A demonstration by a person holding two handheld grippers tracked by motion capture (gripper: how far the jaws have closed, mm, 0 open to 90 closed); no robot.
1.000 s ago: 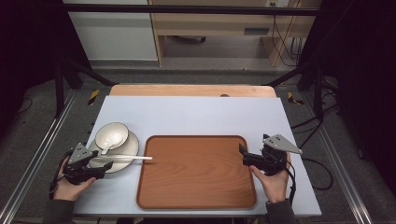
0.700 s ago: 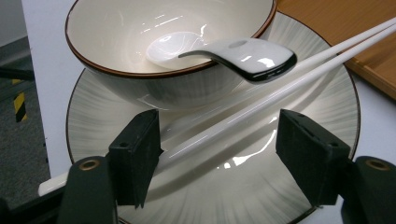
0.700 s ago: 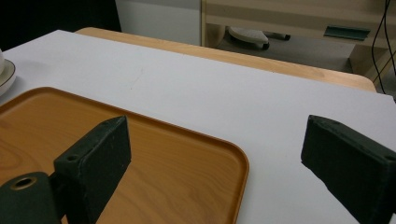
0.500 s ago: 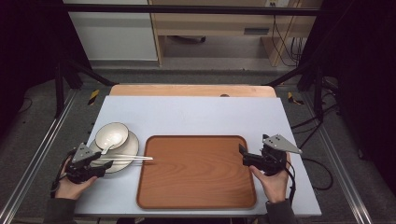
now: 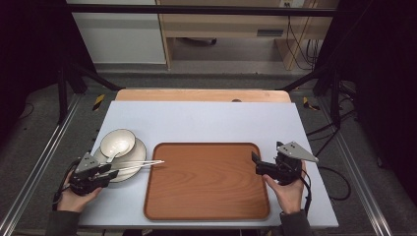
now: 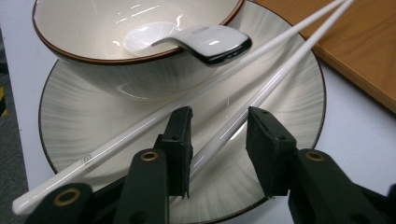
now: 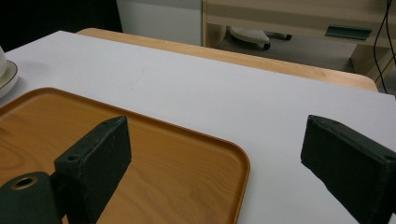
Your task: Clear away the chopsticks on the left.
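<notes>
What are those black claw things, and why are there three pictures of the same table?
Those claws are grippers: tools with two black jaws that a person squeezes by hand. One picture comes from a camera high above the table. There you see the person's left gripper and right gripper.

The other two pictures come from small cameras riding on each gripper, looking along its jaws.

On the table lie a brown wooden tray and a plate. A bowl stands on the plate with a white spoon in it, and two white chopsticks lie across the plate.

The left gripper's jaws have just been closing. One chopstick runs between them, the other passes outside, and the pads are not pressing yet. The right gripper hovers open at the tray's edge, holding nothing.
</notes>
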